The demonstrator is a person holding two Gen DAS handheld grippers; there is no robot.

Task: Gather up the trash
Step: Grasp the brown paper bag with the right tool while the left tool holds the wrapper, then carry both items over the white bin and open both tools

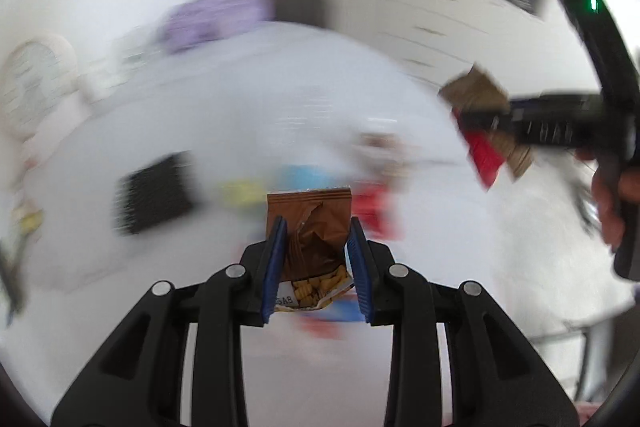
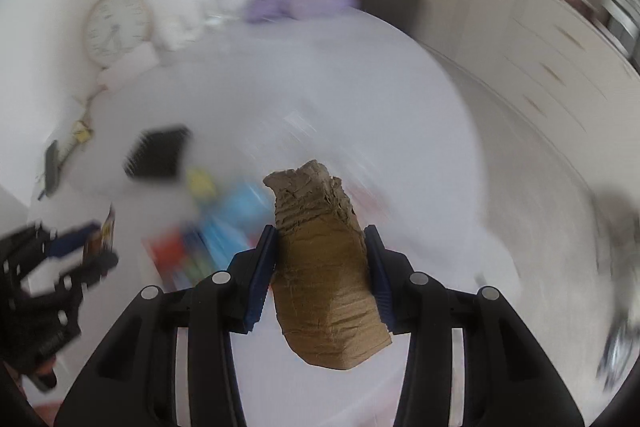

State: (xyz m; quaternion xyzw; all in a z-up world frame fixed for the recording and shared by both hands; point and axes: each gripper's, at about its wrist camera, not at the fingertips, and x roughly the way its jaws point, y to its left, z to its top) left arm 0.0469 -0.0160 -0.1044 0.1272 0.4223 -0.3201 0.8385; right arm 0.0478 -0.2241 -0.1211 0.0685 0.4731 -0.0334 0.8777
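Left wrist view: the left gripper [image 1: 316, 227] tilts down over the white table [image 1: 240, 107], blue pads clenched on a torn brown snack wrapper [image 1: 310, 227] with yellow pieces pictured at its lower end. Right wrist view: the right gripper [image 2: 320, 233] also points down, jaws clamped on a crushed brown cardboard tube [image 2: 324, 267], ragged on top.

Brown snack wrapper [image 1: 310, 227]: white label strip shows mirrored characters, perhaps "GAB" (partly hidden); rest blurred.
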